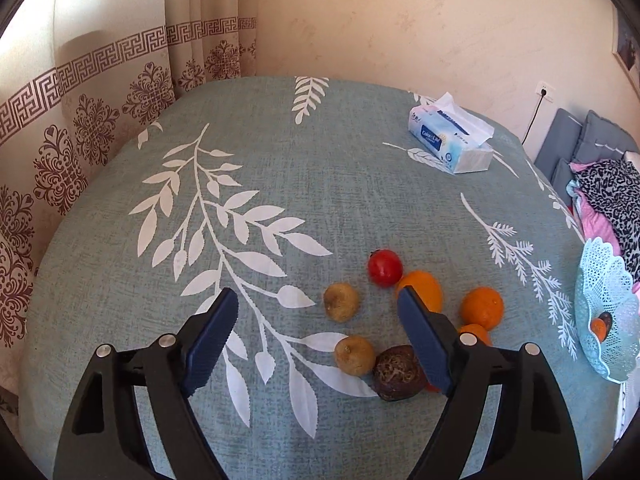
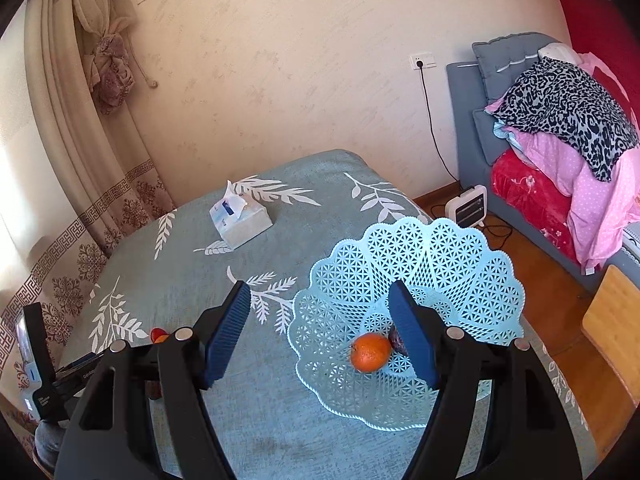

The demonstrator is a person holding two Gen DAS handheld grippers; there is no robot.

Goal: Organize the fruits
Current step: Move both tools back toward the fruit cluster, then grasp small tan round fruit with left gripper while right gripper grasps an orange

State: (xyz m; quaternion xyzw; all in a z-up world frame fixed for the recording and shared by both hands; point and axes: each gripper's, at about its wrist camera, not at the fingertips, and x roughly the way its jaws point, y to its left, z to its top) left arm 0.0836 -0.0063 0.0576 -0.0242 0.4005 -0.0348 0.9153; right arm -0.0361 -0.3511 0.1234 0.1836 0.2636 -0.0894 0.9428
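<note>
In the left wrist view my left gripper [image 1: 318,308] is open and empty above loose fruit on the table: a red fruit [image 1: 385,267], several oranges [image 1: 481,307], two tan fruits [image 1: 341,302] and a dark wrinkled fruit [image 1: 398,373]. The light blue lattice basket [image 1: 600,280] stands at the right edge. In the right wrist view my right gripper [image 2: 320,304] is open and empty over the basket's [image 2: 460,256] left rim. The basket holds an orange [image 2: 371,352] and a dark fruit [image 2: 396,338], partly hidden by my right finger.
A tissue box [image 1: 450,136] sits at the far side of the table [image 1: 280,160], also in the right wrist view [image 2: 240,220]. A curtain hangs left. A sofa with piled blankets [image 2: 560,128], a small heater [image 2: 466,205] and a wooden stool stand to the right.
</note>
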